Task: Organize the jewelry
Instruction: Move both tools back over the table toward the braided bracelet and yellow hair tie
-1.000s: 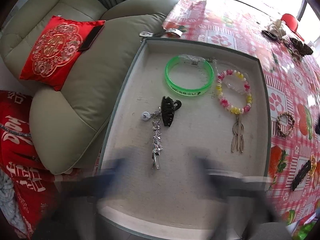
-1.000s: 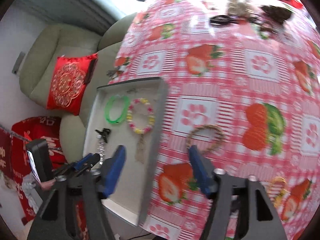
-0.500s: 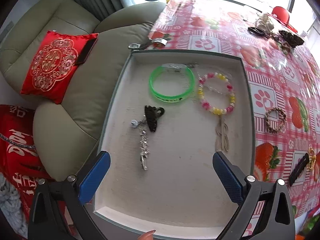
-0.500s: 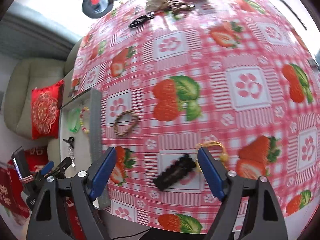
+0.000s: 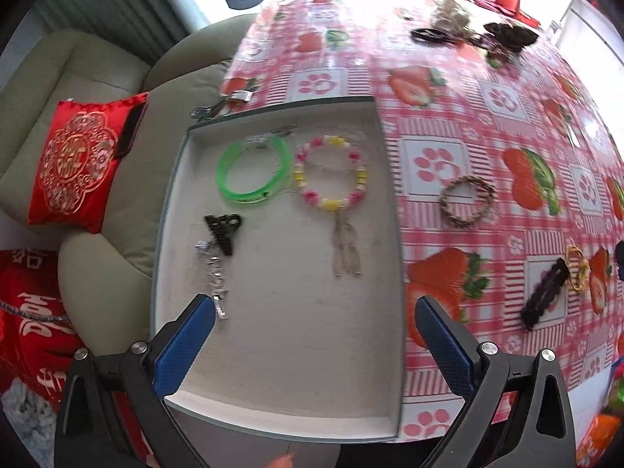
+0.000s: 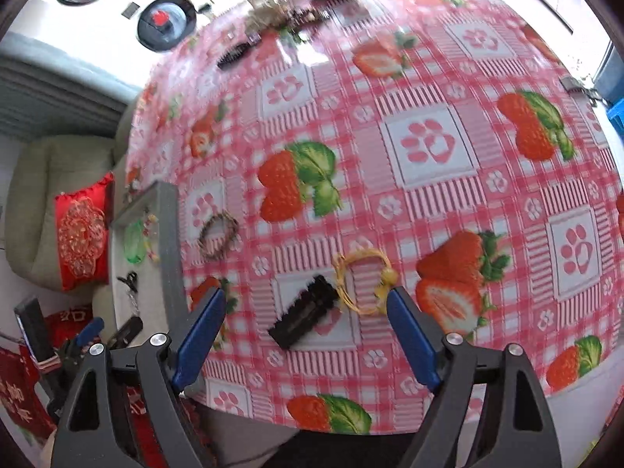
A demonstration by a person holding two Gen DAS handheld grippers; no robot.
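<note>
Hovering over the tray [image 5: 390,195], left tongs [image 5: 312,316] spread wide, nothing held. Green bangle [image 5: 253,171] & beaded bracelet [image 5: 331,173] sit in tray, upper centre of frame. Right tongs [image 6: 306,304] also apart, above black hair clip [image 6: 302,312] & gold bracelet [image 6: 362,284] on table [image 6: 429,195], lower centre.

I see a red and white tablecloth [image 6: 429,202] with strawberries and paw prints on it. To the left sits a soft green-grey sofa [image 5: 97,234] with a red cushion [image 5: 74,167] on it (gold pattern on the front). Far off is a round black thing [image 6: 165,23].
</note>
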